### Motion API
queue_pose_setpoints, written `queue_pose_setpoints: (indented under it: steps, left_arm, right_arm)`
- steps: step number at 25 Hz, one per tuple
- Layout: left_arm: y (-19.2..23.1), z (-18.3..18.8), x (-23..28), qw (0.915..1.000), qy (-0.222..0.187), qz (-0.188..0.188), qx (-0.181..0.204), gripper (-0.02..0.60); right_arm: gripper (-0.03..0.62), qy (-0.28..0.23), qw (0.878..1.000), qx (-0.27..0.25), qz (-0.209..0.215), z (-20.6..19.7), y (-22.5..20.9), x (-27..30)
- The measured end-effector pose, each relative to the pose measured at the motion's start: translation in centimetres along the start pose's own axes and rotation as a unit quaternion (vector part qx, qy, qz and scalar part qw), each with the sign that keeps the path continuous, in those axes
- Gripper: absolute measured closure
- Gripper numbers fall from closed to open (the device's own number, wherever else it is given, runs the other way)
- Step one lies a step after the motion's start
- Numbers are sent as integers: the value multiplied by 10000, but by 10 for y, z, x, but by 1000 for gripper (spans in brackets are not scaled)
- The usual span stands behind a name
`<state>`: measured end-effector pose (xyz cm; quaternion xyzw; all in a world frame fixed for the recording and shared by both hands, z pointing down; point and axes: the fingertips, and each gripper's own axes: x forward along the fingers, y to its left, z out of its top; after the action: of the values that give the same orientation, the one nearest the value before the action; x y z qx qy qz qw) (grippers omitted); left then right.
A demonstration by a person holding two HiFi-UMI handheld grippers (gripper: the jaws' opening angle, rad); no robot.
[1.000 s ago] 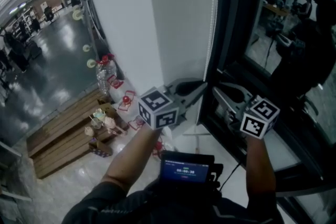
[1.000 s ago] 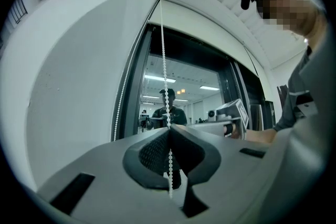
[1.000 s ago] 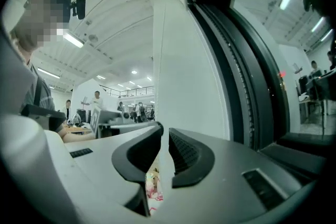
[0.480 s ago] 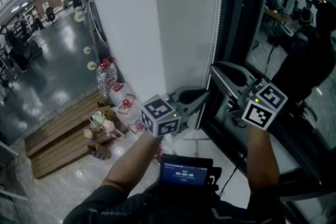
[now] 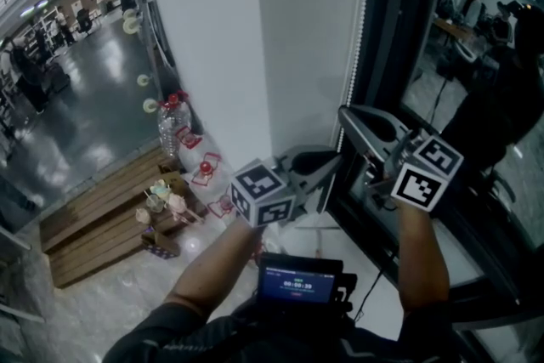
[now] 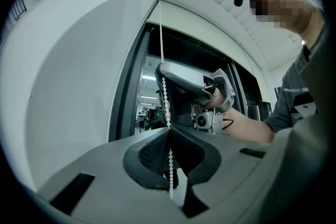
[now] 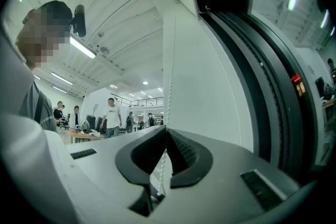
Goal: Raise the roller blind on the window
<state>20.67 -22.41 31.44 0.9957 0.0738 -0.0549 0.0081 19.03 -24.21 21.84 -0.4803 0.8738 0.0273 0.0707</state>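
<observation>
Roller blind [image 5: 302,38] chain [image 6: 161,55] pinched by left gripper [image 6: 168,132], right gripper [image 7: 166,135].

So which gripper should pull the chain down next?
Right. The right gripper sits higher on the chain, its jaws closing on it, so it probably has more room to pull down. The left gripper pinches the chain lower.
</observation>
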Motion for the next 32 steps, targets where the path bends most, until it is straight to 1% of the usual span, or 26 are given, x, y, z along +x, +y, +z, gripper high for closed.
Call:
queue_pose_setpoints:
  steps: [3, 6, 8, 11, 15, 17, 19, 21, 23, 25, 27, 28, 30, 32]
  left_arm:
    - [1, -16, -2, 9998, 126, 7, -135, 580]
    - [2, -43, -5, 9990, 355, 32, -272, 580]
    - [1, -60, -6, 9979, 506, 23, -407, 580]
    - [-2, -80, -8, 9962, 619, 2, -615, 580]
    - [-1, -101, -12, 9946, 791, 66, -669, 581]
    - [-3, -109, -14, 9939, 799, 54, -753, 581]
    - [-3, -111, -15, 9941, 707, 63, -825, 581]
    - [1, -111, -18, 9949, 657, 141, -751, 580]
    - [3, -112, -24, 9945, 769, 189, -682, 576]
    - [8, -112, -34, 9928, 953, 292, -659, 487]
    - [17, -101, -45, 9923, 933, 481, -665, 480]
    - [21, -91, -49, 9927, 836, 584, -646, 479]
    - [27, -59, -52, 9947, 510, 702, -554, 480]
    - [26, -20, -49, 9969, 130, 638, -439, 479]
  right_arm:
    - [591, 149, 9999, 51, -41, -17, 0, 0]
    - [592, 324, 9993, 190, -92, -43, -2, -3]
    - [591, 442, 9985, 294, -125, -60, -4, -5]
    - [592, 551, 9974, 445, -154, -81, -4, -9]
    - [591, 656, 9959, 599, -183, -103, -1, -12]
    - [591, 677, 9952, 677, -203, -110, -1, -14]
    - [591, 648, 9949, 738, -220, -113, -2, -16]
    - [591, 635, 9949, 747, -227, -113, -4, -16]
    - [591, 639, 9950, 733, -216, -113, -4, -15]
    - [591, 630, 9951, 738, -211, -113, -5, -14]
    - [591, 614, 9950, 757, -207, -113, -5, -14]
    - [591, 607, 9950, 764, -204, -113, -4, -14]
    - [591, 607, 9950, 769, -208, -114, -4, -14]
    - [591, 619, 9951, 745, -193, -114, -1, -13]
